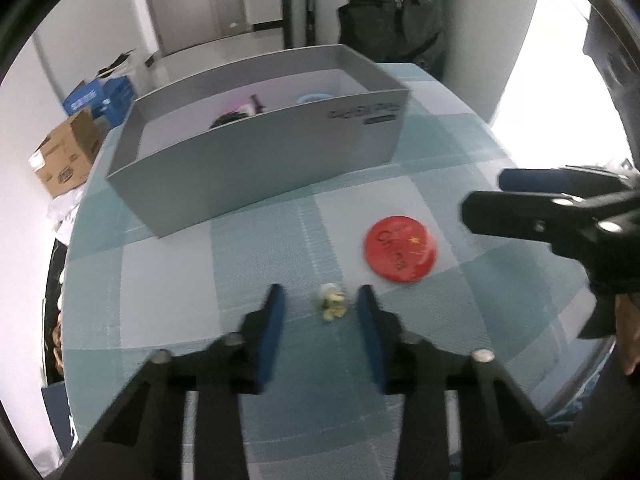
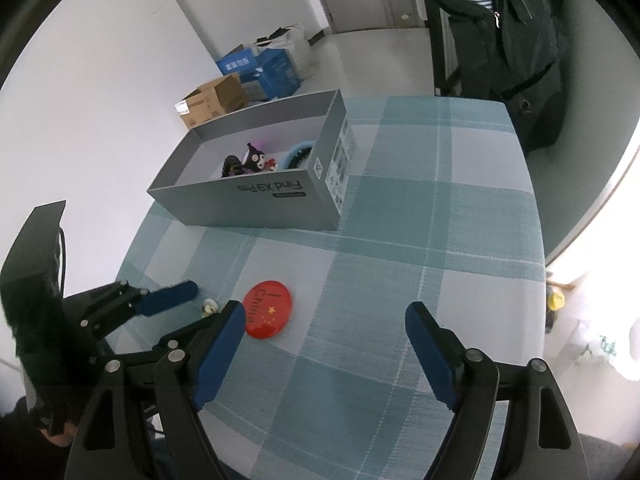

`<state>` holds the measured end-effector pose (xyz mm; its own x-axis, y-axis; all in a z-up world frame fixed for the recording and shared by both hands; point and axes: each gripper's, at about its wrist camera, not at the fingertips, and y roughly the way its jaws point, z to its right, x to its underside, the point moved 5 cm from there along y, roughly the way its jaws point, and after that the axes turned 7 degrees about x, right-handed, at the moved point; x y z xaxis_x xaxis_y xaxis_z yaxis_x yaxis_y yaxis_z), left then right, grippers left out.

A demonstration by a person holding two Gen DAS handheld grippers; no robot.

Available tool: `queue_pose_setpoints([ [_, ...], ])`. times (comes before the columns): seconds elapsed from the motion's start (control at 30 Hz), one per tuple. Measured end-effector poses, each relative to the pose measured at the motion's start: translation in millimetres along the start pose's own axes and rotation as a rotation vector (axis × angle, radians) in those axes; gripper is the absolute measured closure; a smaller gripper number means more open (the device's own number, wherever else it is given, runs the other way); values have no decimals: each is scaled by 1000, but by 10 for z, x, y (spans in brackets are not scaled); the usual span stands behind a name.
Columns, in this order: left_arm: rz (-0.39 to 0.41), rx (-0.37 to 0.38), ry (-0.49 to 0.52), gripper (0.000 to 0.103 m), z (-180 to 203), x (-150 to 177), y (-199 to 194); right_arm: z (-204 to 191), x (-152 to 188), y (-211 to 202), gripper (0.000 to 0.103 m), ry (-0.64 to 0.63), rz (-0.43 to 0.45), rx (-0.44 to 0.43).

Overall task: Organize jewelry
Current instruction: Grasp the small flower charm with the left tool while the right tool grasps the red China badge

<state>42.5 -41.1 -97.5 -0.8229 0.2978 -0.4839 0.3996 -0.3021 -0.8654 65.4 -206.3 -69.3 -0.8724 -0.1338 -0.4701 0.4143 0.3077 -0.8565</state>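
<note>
Trinket (image 1: 332, 305): small pale piece on the cloth (image 1: 168, 264), between the left gripper (image 1: 321, 305) fingers, untouched.
Left jaws: apart — pads clear of the trinket on both sides.
Right gripper (image 2: 326, 350): jaws wide, nothing between them.
Badge (image 1: 400, 249): red disc at two o'clock from the trinket.
Box (image 1: 256, 176): at twelve o'clock, well apart.
Risk: a tiny, lumpy piece — an off-centre squeeze could flick it away.

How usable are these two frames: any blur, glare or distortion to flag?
Left wrist view: motion blur smears the grey box lettering and the small yellowish trinket; a window blows out white at right. Right wrist view: sharper, box print readable, red badge clear; glare at right edge. Both bend the checked tablecloth edges with fisheye.
</note>
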Motion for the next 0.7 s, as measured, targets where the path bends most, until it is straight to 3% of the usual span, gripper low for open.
queue_pose_setpoints([
  [0.07,-6,18,22,95,47,-2,4,0,5,-11,21,-3,-1,2],
  [0.17,-8,33,19,96,60,6,-4,-5,9,-12,21,-9,0,1],
  [0.27,-5,95,-50,96,-50,-11,-40,-20,14,12,21,-14,-6,2],
  [0.7,104,158,-230,96,-406,-116,-332,-265,52,149,21,-104,-30,-15],
])
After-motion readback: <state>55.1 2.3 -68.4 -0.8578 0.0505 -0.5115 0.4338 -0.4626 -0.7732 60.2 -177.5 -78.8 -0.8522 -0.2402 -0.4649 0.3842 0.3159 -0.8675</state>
